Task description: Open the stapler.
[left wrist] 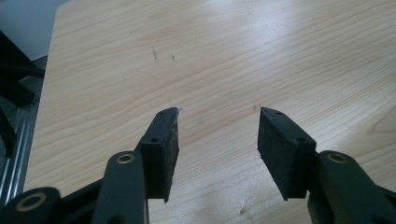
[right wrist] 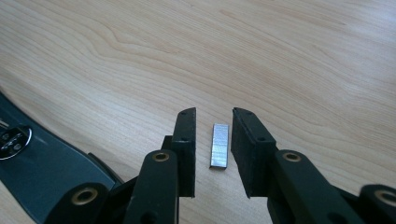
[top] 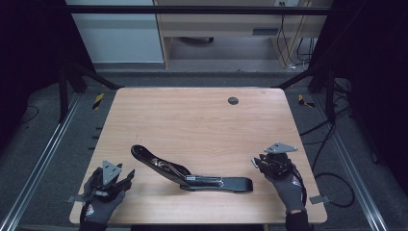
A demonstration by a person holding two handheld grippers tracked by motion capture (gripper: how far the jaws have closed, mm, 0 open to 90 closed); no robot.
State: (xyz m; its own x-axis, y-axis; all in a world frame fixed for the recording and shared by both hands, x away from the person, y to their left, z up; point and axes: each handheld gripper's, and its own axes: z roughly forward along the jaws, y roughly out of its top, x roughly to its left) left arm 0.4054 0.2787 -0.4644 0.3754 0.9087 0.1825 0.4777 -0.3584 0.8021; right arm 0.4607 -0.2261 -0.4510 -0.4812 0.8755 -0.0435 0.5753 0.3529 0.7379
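Right gripper (right wrist: 212, 114): nearest the lens in the right gripper view; jaws parted a little, clasping nothing, one either side of the staple strip without touching it. In the high view it sits at the table's near right, held by a gloved hand (top: 286, 185).
Staple strip (right wrist: 219, 145): short silver bar of joined staples, faintly ribbed along its top, lying flat on the wood between the right jaws. Too small to make out in the high view.
Stapler (top: 192, 174): black, swung fully open, lying on the near middle of the table; one arm points to the far left, the other to the right, with a bright metal channel showing at the hinge. Its dark end is cut off at the lower left of the right gripper view.
Left gripper (left wrist: 218, 112): jaws spread wide, released, bare wood between them; at the table's near left corner.
Table (top: 192, 115): light wood-grain top, faint scuff marks.
Hard to make out: fine detail of the stapler's metal parts.
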